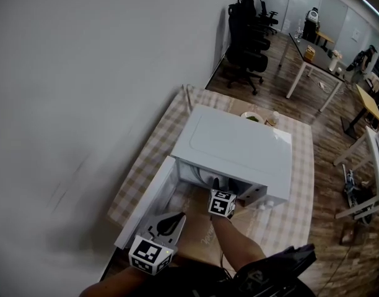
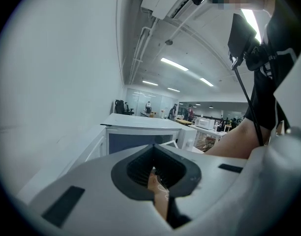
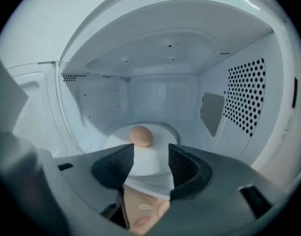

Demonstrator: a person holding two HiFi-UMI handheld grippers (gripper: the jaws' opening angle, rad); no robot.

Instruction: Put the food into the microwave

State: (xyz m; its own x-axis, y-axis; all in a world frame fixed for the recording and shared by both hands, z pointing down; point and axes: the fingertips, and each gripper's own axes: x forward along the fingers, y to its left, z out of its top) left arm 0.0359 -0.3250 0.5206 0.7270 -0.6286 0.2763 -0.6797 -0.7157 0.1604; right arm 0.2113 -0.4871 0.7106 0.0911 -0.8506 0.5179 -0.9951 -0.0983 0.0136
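A white microwave [image 1: 239, 147] stands on the checkered table, and its door [image 1: 149, 203] hangs wide open to the left. In the right gripper view a brown egg-shaped food [image 3: 140, 135] lies on the white turntable [image 3: 163, 140] inside the cavity. My right gripper [image 3: 151, 147] is at the cavity's mouth, just in front of the food. It is open with nothing between its fingers. In the head view this right gripper [image 1: 218, 183] reaches into the opening. My left gripper [image 1: 175, 219] hovers by the door's lower end. Its pads [image 2: 140, 168] meet and nothing is held.
The white wall runs close along the table's left side. Behind the microwave sit a plate with greens [image 1: 251, 116] and a small cup [image 1: 275, 117]. A brown sheet [image 1: 199, 218] lies in front of the microwave. Office chairs [image 1: 248, 36] and desks stand farther back.
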